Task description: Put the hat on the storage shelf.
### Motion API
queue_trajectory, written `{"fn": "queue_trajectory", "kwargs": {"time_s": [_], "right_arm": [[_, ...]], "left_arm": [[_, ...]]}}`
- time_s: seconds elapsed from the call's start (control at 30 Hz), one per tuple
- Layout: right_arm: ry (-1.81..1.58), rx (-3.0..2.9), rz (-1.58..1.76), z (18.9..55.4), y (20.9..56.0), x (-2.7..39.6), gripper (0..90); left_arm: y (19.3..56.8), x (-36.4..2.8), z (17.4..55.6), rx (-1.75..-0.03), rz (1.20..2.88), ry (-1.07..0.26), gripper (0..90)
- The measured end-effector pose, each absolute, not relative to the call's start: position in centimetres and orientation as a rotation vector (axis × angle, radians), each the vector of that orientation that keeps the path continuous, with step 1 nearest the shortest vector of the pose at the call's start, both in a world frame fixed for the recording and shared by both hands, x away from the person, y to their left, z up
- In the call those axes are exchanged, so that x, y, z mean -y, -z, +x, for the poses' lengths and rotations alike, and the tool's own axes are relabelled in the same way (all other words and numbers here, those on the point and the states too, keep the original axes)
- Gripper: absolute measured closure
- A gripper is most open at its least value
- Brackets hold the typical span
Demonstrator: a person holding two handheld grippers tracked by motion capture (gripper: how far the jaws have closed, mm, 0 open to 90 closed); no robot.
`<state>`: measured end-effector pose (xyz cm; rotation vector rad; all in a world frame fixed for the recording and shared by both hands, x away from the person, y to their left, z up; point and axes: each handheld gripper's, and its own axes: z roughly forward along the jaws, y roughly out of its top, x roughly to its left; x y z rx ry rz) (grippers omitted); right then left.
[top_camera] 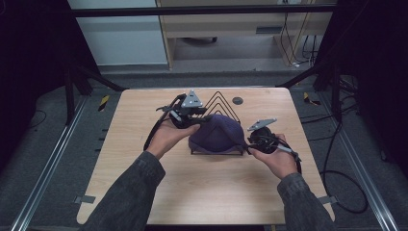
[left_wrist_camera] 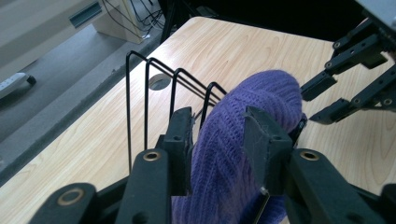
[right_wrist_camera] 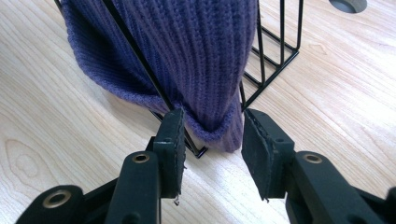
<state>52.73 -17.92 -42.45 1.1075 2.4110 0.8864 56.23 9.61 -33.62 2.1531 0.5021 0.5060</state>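
**Purple beanie draped on the wire rack, both claws at its ends**

So here's the setup: a purple knit beanie sits pulled over a black wire rack near the middle of the counter. Its long axis runs roughly 10 to 4 o'clock in the high view, crown end toward the left hand, brim end toward the right.

The left claw is at the hat's 10 o'clock, right up against it. In the left gripper view the knit bulges up between the two pads, which sit part open; I'd say they flank the fabric rather than pinch it, though the contact is close. The right claw is at the hat's 4 o'clock, down at the folded brim. In the right gripper view its jaws are part open too, the brim corner and a rack wire sitting between them with a gap on the right-hand side, so nothing's clamped.

Both are about equally near, one per end. Any next pull has to go along that axis or upward, or the wires will snag.

The hat itself: chunky ribbed knit, deep violet, soft and stretchy, brim rolled under at the bottom edge.
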Motion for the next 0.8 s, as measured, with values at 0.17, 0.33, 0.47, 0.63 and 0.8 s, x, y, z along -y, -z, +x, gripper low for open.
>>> {"fn": "queue_trajectory", "kwargs": {"time_s": [0.17, 0.33, 0.47, 0.63, 0.8], "right_arm": [[-0.894, -2.401, 1.106, 52.6, 42.3, 18.2, 58.2], [-0.906, -2.392, 1.099, 52.2, 42.3, 18.3, 57.3], [-0.917, -2.384, 1.093, 51.9, 42.1, 18.4, 55.8], [-0.935, -2.368, 1.099, 51.6, 41.8, 18.4, 52.0], [-0.944, -2.358, 1.100, 51.2, 41.5, 18.3, 47.7]], "left_arm": [[33.3, -10.0, 56.1, -0.508, 2.137, -0.508, 57.0], [33.1, -10.3, 55.8, -0.521, 2.137, -0.515, 49.6], [33.0, -10.2, 55.4, -0.517, 2.152, -0.503, 45.5], [33.0, -9.9, 54.8, -0.509, 2.163, -0.510, 40.6], [33.2, -9.6, 54.3, -0.506, 2.168, -0.530, 35.0]]}}
